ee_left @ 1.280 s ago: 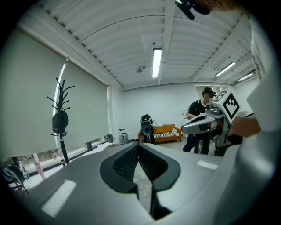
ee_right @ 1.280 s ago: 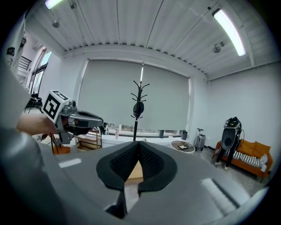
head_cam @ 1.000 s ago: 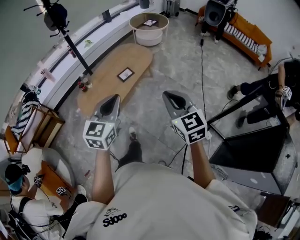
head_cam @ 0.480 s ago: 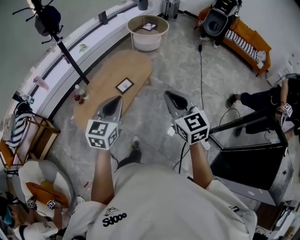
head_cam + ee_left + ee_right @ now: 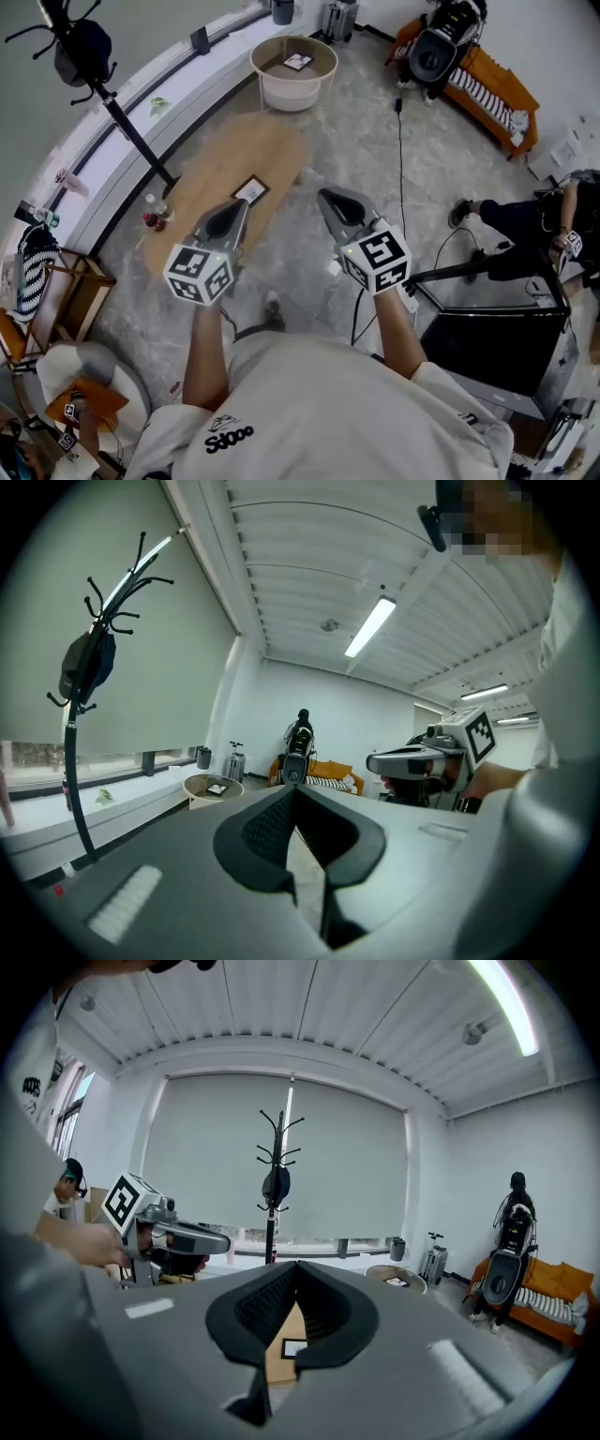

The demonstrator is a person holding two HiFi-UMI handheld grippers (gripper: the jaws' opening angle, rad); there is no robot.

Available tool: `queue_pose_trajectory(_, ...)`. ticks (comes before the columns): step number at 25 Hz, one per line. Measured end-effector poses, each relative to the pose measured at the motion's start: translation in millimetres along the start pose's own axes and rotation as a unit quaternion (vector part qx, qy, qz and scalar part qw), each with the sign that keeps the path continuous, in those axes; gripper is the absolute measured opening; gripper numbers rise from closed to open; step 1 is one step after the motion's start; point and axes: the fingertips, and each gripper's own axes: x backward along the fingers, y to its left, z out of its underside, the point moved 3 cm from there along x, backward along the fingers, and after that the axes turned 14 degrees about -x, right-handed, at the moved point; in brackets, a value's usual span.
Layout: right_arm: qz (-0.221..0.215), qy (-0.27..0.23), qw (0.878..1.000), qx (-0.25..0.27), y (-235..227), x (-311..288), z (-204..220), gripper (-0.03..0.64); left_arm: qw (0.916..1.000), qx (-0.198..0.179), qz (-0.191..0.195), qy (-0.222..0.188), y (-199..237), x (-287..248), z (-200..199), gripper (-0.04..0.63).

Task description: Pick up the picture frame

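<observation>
Wooden table (image 5: pixel 221 157), flat dark-bordered picture frame (image 5: pixel 249 189)

Grey marbled floor (image 5: pixel 361 131) all round. Just ahead of the left tool (image 5: pixel 240 202) sits a long oval wooden tabletop (image 5: pixel 211 173), with a black coat stand (image 5: pixel 127 127) off to its left. Beyond runs a white window ledge (image 5: pixel 225 47) under pale roller blinds (image 5: pixel 216 1157). Far past the right tool (image 5: pixel 324 195) is an orange sofa (image 5: pixel 487 80). A strip light (image 5: pixel 506 1002) glows on the white ribbed ceiling (image 5: pixel 309 1016).
</observation>
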Motion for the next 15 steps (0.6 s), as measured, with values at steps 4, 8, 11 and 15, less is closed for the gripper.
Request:
queue_pose_trajectory(4, 0.006, 0.013, 1.0, 0.01, -8.1, -26.8, -6.2, 0.003, 0.9998, -0.019, 0.002, 0.004, 22.5, -19.2, 3.0, 0.011)
queue_pose_trajectory(8, 0.013, 0.018, 1.0, 0.011, -16.8, -52.2, -15.3, 0.003, 0.9994, -0.036, 0.002, 0.003, 43.4, -34.4, 6.2, 0.011)
queue_pose_trajectory(11, 0.015, 0.026, 0.999, 0.018, -20.4, -70.8, -19.3, 0.003, 0.9991, -0.043, -0.001, 0.002, 55.9, -42.0, 9.1, 0.011)
queue_pose_trajectory(15, 0.015, 0.033, 0.999, 0.02, -22.0, -91.9, -20.0, 0.003, 0.9992, -0.036, -0.004, 0.013, 74.3, -46.9, 21.7, 0.011)
